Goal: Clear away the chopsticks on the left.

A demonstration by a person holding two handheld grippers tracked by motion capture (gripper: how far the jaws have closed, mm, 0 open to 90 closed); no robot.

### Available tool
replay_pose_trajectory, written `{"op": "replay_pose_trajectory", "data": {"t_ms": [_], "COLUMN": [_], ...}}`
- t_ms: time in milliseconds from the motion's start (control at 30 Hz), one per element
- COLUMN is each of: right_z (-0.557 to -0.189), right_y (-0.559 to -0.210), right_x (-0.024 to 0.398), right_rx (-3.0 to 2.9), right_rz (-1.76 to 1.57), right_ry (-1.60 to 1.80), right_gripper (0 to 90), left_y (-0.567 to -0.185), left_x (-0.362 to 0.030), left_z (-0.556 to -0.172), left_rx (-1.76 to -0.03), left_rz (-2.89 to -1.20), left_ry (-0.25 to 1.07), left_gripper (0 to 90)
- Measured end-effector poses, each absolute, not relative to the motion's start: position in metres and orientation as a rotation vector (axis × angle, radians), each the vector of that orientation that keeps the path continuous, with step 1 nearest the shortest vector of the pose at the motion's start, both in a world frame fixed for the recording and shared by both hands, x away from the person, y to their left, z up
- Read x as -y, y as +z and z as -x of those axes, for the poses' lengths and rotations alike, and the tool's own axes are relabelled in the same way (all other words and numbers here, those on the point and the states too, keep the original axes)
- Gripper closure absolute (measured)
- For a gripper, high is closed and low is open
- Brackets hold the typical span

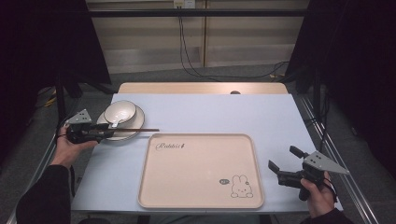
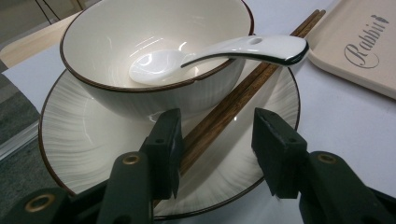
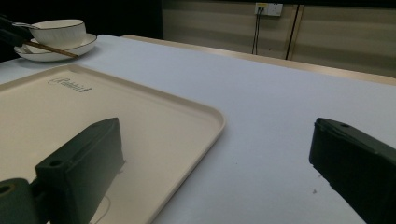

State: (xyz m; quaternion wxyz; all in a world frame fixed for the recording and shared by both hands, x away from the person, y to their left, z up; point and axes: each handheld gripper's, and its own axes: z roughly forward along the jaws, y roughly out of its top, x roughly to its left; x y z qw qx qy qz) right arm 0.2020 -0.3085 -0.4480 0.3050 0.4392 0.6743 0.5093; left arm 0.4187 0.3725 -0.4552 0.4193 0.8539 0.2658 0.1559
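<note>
Left gripper (image 2: 217, 140) spread open around chopsticks (image 2: 233, 100) laid on plate (image 2: 70, 135), spoon (image 2: 224, 51) in bowl (image 2: 140, 42), right gripper (image 1: 283, 163) held open beside tray (image 1: 201, 170)

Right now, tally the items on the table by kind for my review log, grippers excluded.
Bowl: 1
Plate: 1
Spoon: 1
Chopsticks: 2, lying together as a pair across the plate
Tray: 1
Total: 6
</note>
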Motion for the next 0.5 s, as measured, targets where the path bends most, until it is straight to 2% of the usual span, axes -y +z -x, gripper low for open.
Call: {"op": "replay_pose_trajectory", "data": {"t_ms": [233, 400, 500], "right_z": [-0.2018, -0.2019, -0.2019], "right_y": [-0.4479, -0.4479, -0.4479], "right_x": [0.3087, 0.3088, 0.3091], "right_rx": [-1.785, -1.783, -1.78], "right_rz": [-1.164, -1.166, -1.167], "right_ry": [1.351, 1.353, 1.353], "right_gripper": [2.6, 2.6, 2.6], "left_y": [-0.4535, -0.4543, -0.4541], "left_x": [-0.3709, -0.3708, -0.3696], "left_z": [-0.4193, -0.4186, -0.4178], "left_rx": [-0.636, -0.623, -0.601], "left_rz": [-2.171, -2.173, -2.185], "left_ry": [0.393, 0.407, 0.4], "left_gripper": [53.3, 49.3, 52.7]}}
